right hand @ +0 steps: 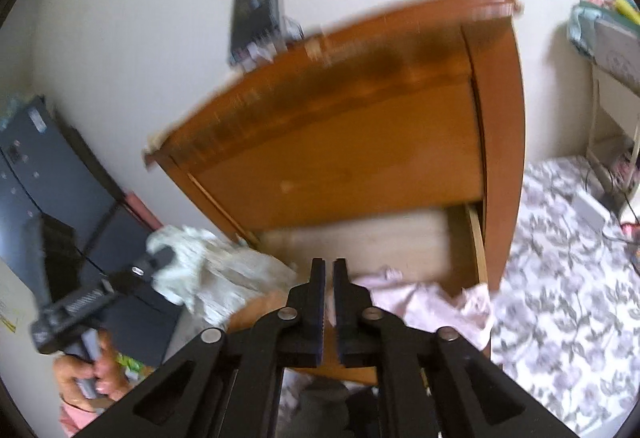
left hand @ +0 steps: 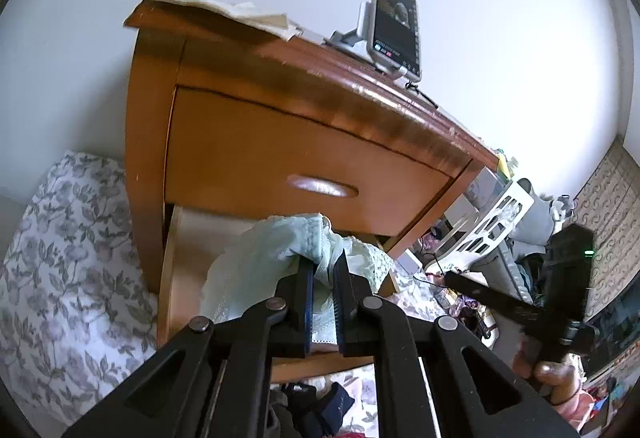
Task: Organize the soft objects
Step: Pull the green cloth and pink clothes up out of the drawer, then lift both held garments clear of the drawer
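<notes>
I see a wooden nightstand whose lower drawer is pulled open, with a pink garment lying in it. On its top sit a phone on a stand and folded papers. A floral-sheeted bed runs beside it.

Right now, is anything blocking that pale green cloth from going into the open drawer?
Nothing visible does. The left gripper holds the green cloth right over the open drawer of the nightstand. A pink cloth already lies inside, off to one side.
</notes>
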`<state>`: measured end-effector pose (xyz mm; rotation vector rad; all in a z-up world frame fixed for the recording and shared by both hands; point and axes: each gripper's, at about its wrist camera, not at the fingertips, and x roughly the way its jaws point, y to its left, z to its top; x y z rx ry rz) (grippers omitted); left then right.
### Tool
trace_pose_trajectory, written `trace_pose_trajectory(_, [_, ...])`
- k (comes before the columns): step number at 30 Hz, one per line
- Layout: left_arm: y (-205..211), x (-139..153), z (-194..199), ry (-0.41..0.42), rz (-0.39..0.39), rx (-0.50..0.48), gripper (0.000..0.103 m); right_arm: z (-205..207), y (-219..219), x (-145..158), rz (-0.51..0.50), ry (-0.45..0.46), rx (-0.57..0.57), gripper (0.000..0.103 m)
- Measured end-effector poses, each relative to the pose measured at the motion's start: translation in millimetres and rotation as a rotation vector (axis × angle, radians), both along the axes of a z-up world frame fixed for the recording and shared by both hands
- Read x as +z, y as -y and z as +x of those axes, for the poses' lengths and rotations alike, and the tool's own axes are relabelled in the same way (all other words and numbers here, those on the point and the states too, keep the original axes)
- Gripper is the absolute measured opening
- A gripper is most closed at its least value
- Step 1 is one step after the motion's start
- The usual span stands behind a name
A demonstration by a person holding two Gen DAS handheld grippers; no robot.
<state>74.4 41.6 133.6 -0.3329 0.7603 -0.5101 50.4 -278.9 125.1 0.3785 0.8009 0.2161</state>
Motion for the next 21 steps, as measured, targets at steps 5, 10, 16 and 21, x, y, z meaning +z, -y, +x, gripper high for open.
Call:
trace_pose_trajectory(5, [-4,-9,-3,-0.023,0.01,0.011,0.008,25,-1,-35,-0.121,-0.157,-0.036,0.016])
trace_pose_trajectory(10, [-5,-19,2,-0.044,0.008,0.014,0.008,45,-4,-68,-0.188,-0.279,0.01,0.046])
trace_pose_trajectory(16, [-3,-30,9,-0.069,0.015,0.005,0.008,62,-19,-99,-0.285,-0.374,0.068,0.062])
trace_pose_trajectory(21, [-4,-39,15,-0.09,0.012,0.005,0.008,74,-33,-122,-0.382,-0.431,0.084,0.062])
